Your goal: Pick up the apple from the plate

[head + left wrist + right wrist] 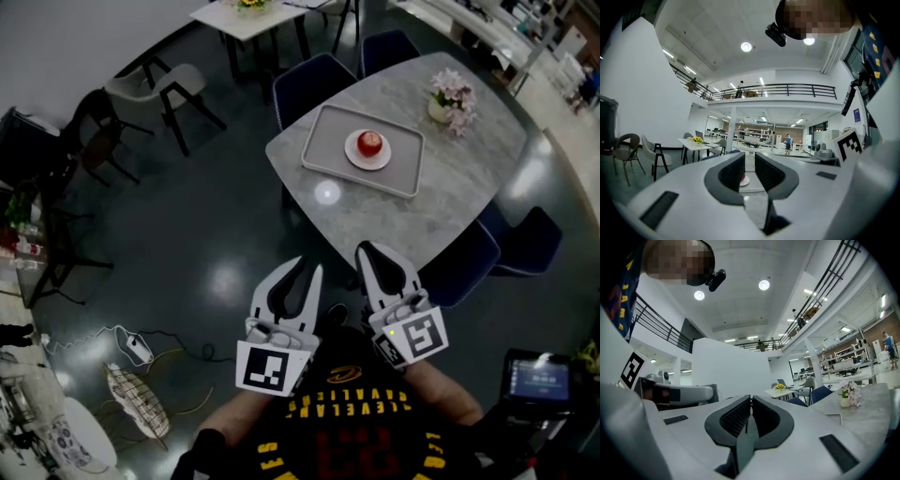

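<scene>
Apple (369,142): red, round, centred on white plate (352,157) in grey tray (323,141).
Orientation: no long axis; stem too small to tell.
Left gripper (307,265): jaws slightly apart, empty.
Right gripper (372,251): jaws together, empty.

Red apple (369,142), white plate (353,154) — pale grey tray (323,145), grey marbled table (441,197).

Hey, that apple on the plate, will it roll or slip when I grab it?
The apple looks round and glossy, so it may roll on the flat plate if nudged. It is probably firm, so a squeeze across its middle should hold.
</scene>
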{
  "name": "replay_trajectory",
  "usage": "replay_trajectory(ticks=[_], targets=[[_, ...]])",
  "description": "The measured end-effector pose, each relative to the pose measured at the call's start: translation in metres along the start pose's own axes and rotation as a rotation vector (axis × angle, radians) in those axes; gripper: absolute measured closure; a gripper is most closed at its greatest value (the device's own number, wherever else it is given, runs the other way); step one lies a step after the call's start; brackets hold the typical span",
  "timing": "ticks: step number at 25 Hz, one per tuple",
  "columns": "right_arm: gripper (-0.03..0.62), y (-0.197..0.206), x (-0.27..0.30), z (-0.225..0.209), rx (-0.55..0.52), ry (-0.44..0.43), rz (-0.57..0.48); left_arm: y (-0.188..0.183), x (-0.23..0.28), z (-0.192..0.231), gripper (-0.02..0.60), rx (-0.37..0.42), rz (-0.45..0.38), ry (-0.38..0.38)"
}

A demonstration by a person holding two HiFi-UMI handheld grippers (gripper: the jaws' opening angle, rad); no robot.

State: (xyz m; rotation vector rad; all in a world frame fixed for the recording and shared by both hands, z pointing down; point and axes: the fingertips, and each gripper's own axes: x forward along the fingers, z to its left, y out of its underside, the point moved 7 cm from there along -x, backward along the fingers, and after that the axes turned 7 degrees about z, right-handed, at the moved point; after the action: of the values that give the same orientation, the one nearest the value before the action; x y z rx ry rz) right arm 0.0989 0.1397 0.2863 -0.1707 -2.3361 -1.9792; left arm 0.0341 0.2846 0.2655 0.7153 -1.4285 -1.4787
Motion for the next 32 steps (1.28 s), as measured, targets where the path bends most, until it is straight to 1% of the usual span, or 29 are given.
replay_trajectory(ticks=[3,5,8,12,17,23,27,32], targets=[[0.588,-0.003,0.006,0.002,-0.005,-0.045,-0.013,-0.001,-0.005,0.005,0.515,-0.005,-0.018,-0.046],[0.588,-0.006,0.008,0.001,-0.014,-0.059,-0.019,-0.003,-0.005,0.006,0.515,-0.005,-0.031,-0.061],[0.588,-0.009,0.010,-0.003,-0.016,-0.064,-0.024,-0.006,-0.002,0.004,0.515,0.001,-0.041,-0.059],[0.588,-0.014,0.010,-0.013,-0.017,-0.037,-0.041,-0.011,0.005,0.006,0.515,0.015,-0.052,-0.046],[0.588,-0.020,0.008,-0.030,-0.025,0.011,-0.057,-0.017,0.026,0.003,0.515,0.029,-0.058,0.004],[0.588,-0.026,0.010,-0.053,-0.046,0.091,-0.072,-0.022,0.056,0.005,0.515,0.043,-0.073,0.076],[0.588,-0.031,0.017,-0.073,-0.053,0.148,-0.069,-0.026,0.085,0.014,0.515,0.029,-0.061,0.114],[0.588,-0.031,0.030,-0.100,-0.030,0.219,-0.060,-0.033,0.126,0.024,0.515,0.036,-0.037,0.171]])
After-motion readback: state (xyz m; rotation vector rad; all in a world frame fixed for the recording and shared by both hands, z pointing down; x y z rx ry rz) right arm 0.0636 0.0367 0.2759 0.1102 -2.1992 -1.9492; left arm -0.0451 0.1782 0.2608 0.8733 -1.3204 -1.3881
